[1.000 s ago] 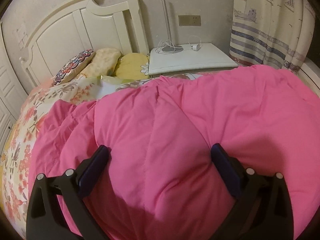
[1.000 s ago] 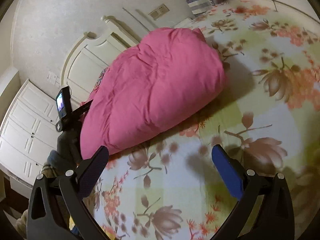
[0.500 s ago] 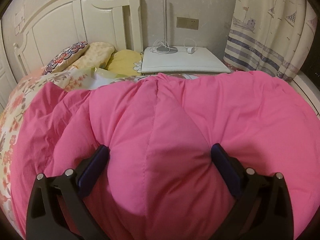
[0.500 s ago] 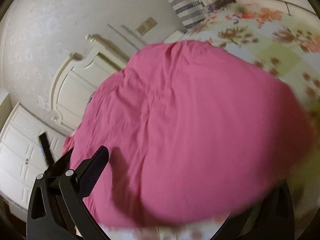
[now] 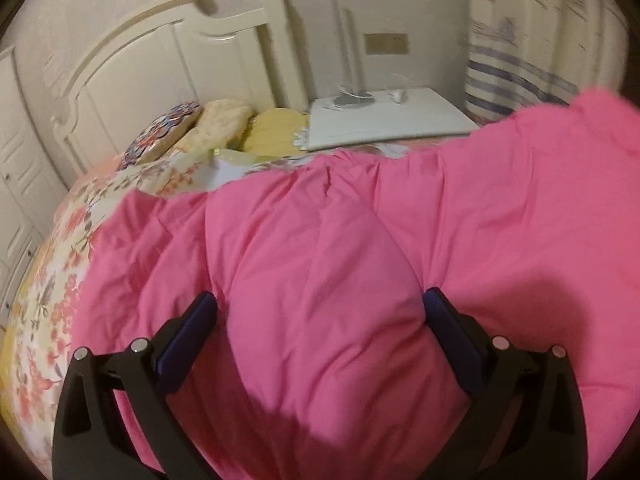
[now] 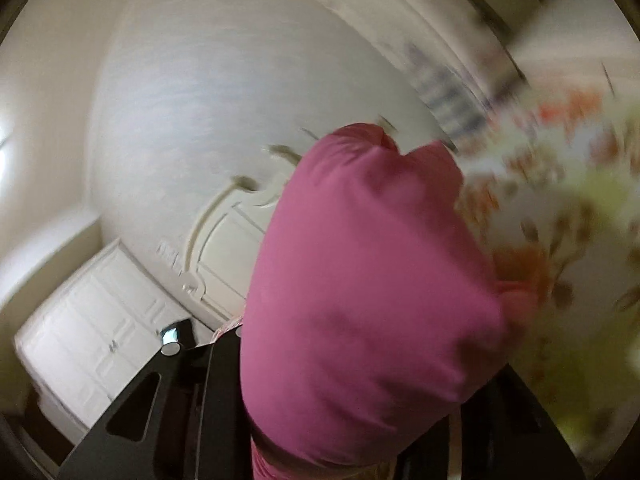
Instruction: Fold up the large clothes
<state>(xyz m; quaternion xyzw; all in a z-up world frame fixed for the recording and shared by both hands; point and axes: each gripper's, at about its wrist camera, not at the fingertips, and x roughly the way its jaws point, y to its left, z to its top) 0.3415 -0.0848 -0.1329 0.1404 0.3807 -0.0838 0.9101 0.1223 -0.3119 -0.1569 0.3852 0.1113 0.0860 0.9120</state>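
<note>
The pink padded garment [image 5: 360, 264] lay spread across the bed [image 5: 52, 280], covering most of the floral bedsheet, with its far edge short of the pillows [image 5: 224, 128] at the cream headboard [image 5: 160, 60]. The left gripper [image 5: 320, 312] was clenched on a thick fold of this garment: the fabric bulged up between the two blue pads, and both pads pressed into it. In the left wrist view the far right corner of the garment was lifted and blurred. The right gripper [image 6: 360, 420] had just been closing, and a bunched wad of the same pink garment [image 6: 368, 288] filled the space between its jaws; it was grasping that wad, which stood up in front of the camera and hid most of the gripper's right side. The right wrist view was heavily blurred; the wall, the headboard and a white cabinet [image 6: 92, 344] appeared on its left, and the floral bedsheet [image 6: 568, 208] on its right. A white nightstand [image 5: 384, 120] stood beside the bed, bearing a lamp base and a cable; a striped curtain [image 5: 532, 40] hung to its right
</note>
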